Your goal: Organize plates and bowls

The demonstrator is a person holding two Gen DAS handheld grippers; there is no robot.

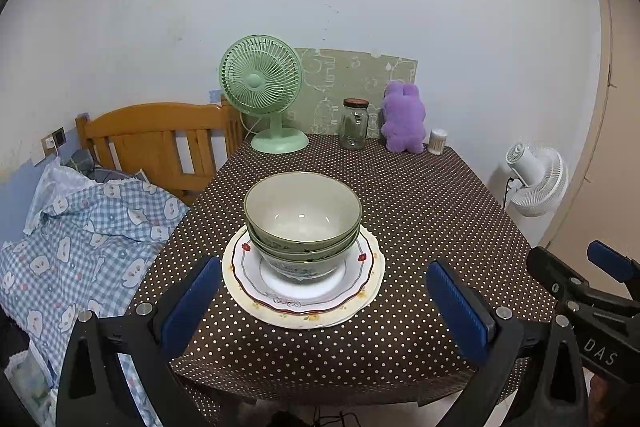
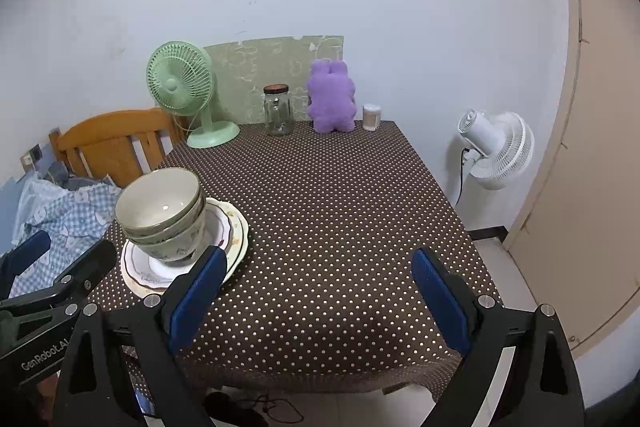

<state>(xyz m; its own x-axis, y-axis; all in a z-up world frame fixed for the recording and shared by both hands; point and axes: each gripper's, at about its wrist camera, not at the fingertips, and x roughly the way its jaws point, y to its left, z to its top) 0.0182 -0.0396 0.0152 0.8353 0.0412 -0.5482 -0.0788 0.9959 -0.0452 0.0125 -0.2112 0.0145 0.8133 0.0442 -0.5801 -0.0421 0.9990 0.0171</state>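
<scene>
Three green bowls (image 1: 303, 223) are nested in one stack on stacked plates (image 1: 360, 291) with floral rims, on the brown polka-dot table (image 1: 420, 227). My left gripper (image 1: 324, 303) is open and empty, its blue pads on either side of the plates, near the front edge. My right gripper (image 2: 320, 291) is open and empty over the table's front middle, to the right of the bowls (image 2: 162, 211) and plates (image 2: 236, 227). The right gripper also shows at the far right of the left wrist view (image 1: 576, 279).
At the table's back stand a green fan (image 1: 262, 87), a glass jar (image 1: 354, 125), a purple plush toy (image 1: 403, 119) and a small white container (image 1: 437, 141). A wooden headboard (image 1: 160, 143) and checked bedding (image 1: 80, 227) lie left. A white fan (image 2: 498, 149) stands right.
</scene>
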